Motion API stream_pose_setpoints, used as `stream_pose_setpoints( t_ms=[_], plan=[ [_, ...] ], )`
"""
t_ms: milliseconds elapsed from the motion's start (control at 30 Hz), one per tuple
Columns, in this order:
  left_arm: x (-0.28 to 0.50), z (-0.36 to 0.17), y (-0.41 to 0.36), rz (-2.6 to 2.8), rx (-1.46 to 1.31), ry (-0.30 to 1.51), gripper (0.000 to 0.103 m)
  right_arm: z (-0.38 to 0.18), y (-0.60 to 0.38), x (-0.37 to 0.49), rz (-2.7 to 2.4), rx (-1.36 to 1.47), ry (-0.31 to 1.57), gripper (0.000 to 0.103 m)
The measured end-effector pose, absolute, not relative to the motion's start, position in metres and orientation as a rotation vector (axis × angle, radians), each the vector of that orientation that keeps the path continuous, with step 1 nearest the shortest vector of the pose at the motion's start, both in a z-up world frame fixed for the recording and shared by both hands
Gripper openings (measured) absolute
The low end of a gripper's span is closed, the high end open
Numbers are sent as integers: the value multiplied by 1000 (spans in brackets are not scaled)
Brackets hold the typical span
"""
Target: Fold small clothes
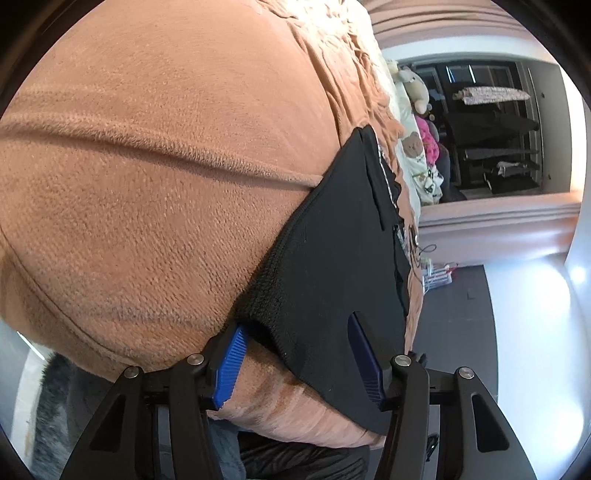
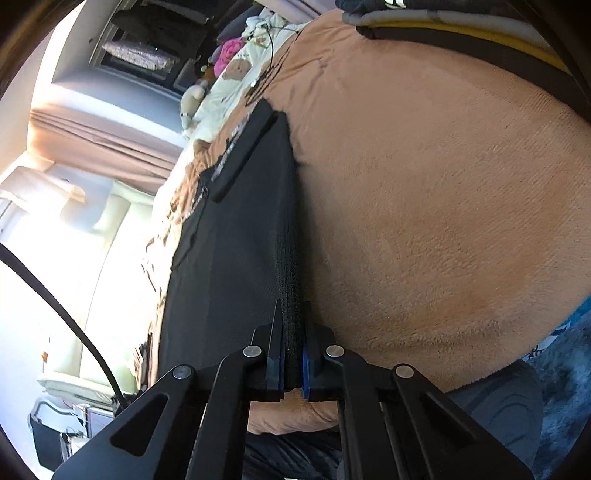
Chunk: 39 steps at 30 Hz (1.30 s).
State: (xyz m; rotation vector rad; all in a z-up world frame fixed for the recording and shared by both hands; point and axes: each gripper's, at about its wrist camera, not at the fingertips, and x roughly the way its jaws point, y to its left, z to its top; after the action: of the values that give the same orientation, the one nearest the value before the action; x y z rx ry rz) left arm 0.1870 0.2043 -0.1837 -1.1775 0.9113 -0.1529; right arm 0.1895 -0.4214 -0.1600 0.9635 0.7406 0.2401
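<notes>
A black garment lies flat on a tan fleece blanket, with its ribbed hem toward me. My left gripper stands open around the garment's near corner. One blue pad sits beside the hem's edge and the other rests over the cloth, with a wide gap between them. In the right wrist view the same black garment runs away from me over the blanket. My right gripper is shut on the garment's ribbed hem at its near edge.
Cream bedding with a bear print and a plush toy lie beyond the blanket. Dark shelves stand behind, above a grey floor. A black cable crosses the left. A dark garment with a yellow stripe lies at the blanket's far edge.
</notes>
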Motion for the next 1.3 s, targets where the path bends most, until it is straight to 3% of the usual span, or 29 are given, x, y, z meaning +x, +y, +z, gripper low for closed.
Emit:
stream_pose_setpoints(
  t_ms=[167, 233, 333, 733, 833, 933, 967, 1000, 1300],
  plan=[
    [188, -185, 202, -109, -1184, 893, 44, -161, -425, 183, 231, 982, 696, 2],
    [190, -188, 204, -81, -1176, 896, 28, -166, -424, 185, 230, 985, 704, 2],
    [192, -193, 206, -66, -1192, 895, 18, -172, -418, 186, 234, 980, 724, 2],
    [199, -194, 201, -86, -1183, 905, 17, -173, -390, 203, 191, 888, 831, 9],
    [203, -196, 203, -78, -1182, 905, 6, -170, -390, 206, 184, 894, 827, 9],
    [202, -193, 202, -82, -1174, 895, 4, -168, -389, 204, 184, 892, 818, 9],
    [201, -191, 202, -87, -1175, 884, 4, -167, -388, 206, 190, 888, 819, 9],
    [200, -188, 203, -97, -1183, 865, 3, -163, -386, 207, 191, 882, 816, 2],
    [191, -154, 209, -147, -1215, 746, 3, -144, -388, 185, 156, 899, 750, 1]
  ],
)
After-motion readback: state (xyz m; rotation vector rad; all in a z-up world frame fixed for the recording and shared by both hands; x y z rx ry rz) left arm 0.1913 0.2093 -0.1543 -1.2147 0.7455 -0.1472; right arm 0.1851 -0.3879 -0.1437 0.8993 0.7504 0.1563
